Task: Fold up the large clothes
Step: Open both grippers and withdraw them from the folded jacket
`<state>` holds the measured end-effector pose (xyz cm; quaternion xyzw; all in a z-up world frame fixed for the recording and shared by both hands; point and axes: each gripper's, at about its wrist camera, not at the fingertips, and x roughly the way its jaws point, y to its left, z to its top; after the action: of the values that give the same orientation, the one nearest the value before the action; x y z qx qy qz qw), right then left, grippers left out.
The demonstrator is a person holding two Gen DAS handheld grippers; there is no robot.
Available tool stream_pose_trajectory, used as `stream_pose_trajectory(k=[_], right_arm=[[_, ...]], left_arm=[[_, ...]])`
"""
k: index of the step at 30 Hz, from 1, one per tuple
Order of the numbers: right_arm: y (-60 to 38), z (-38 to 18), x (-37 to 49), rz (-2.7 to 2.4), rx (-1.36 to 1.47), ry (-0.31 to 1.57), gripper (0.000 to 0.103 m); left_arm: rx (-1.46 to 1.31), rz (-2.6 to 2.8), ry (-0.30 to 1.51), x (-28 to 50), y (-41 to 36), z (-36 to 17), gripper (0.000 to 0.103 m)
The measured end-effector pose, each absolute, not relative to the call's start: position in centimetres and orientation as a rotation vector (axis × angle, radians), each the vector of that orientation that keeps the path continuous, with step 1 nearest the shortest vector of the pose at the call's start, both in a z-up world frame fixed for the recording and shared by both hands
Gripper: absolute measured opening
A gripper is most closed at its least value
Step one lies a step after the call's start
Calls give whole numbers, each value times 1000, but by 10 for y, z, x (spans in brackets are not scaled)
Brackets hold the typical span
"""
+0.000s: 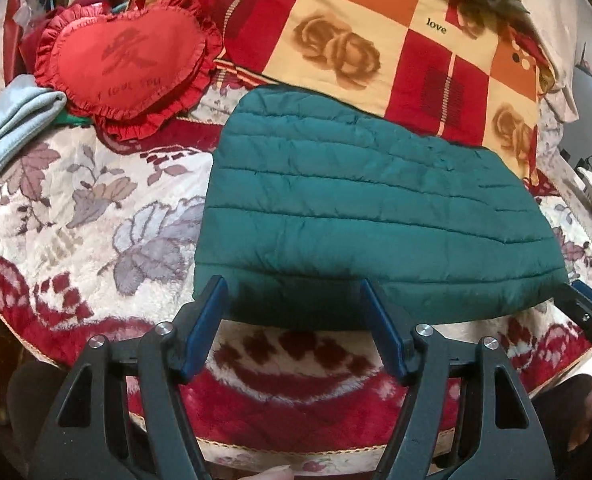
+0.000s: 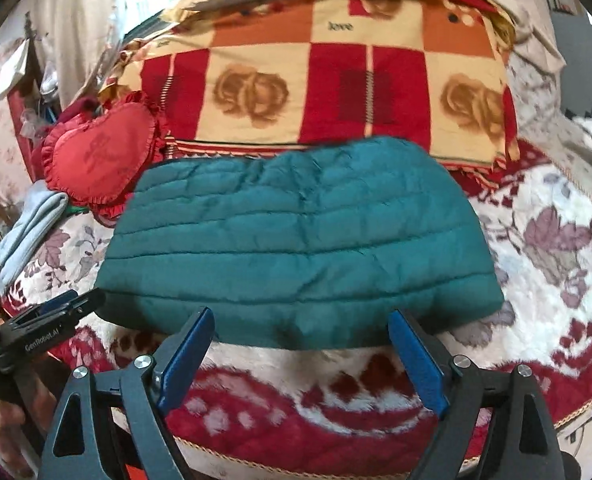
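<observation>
A teal quilted puffer jacket (image 1: 359, 208) lies folded into a flat rectangle on the floral fleece blanket (image 1: 80, 216); it also shows in the right wrist view (image 2: 303, 244). My left gripper (image 1: 294, 286) is open and empty, its fingertips at the jacket's near edge toward its left end. My right gripper (image 2: 301, 320) is open and empty, its fingertips at the near edge toward the right end. The right gripper also shows at the right edge of the left wrist view (image 1: 591, 312), and the left gripper at the left edge of the right wrist view (image 2: 56, 312).
A red heart-shaped ruffled pillow (image 1: 124, 60) lies left of the jacket. A red, orange and cream checked quilt (image 1: 359, 40) lies behind it. A pale blue-grey garment (image 1: 12, 120) sits at the far left. The bed's front edge (image 1: 296, 448) is just below the grippers.
</observation>
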<state>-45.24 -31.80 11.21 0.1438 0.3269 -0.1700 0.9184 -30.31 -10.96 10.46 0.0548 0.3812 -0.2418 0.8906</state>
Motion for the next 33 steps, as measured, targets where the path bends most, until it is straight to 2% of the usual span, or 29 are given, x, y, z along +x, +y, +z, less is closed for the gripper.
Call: stream_pose_trajectory(k=[2,16,33], right_arm=[[-310,113,-449,-365,273,675,97],[-284,119,-446,-359,179,671,98],[-286,120,-448,-356,226,650,98]], left_arm=[[105,-499,780,-307,-109,107,69],[121,-484,731,-323,-110,112,69],[148,-487,708,-330,-117,114,69]])
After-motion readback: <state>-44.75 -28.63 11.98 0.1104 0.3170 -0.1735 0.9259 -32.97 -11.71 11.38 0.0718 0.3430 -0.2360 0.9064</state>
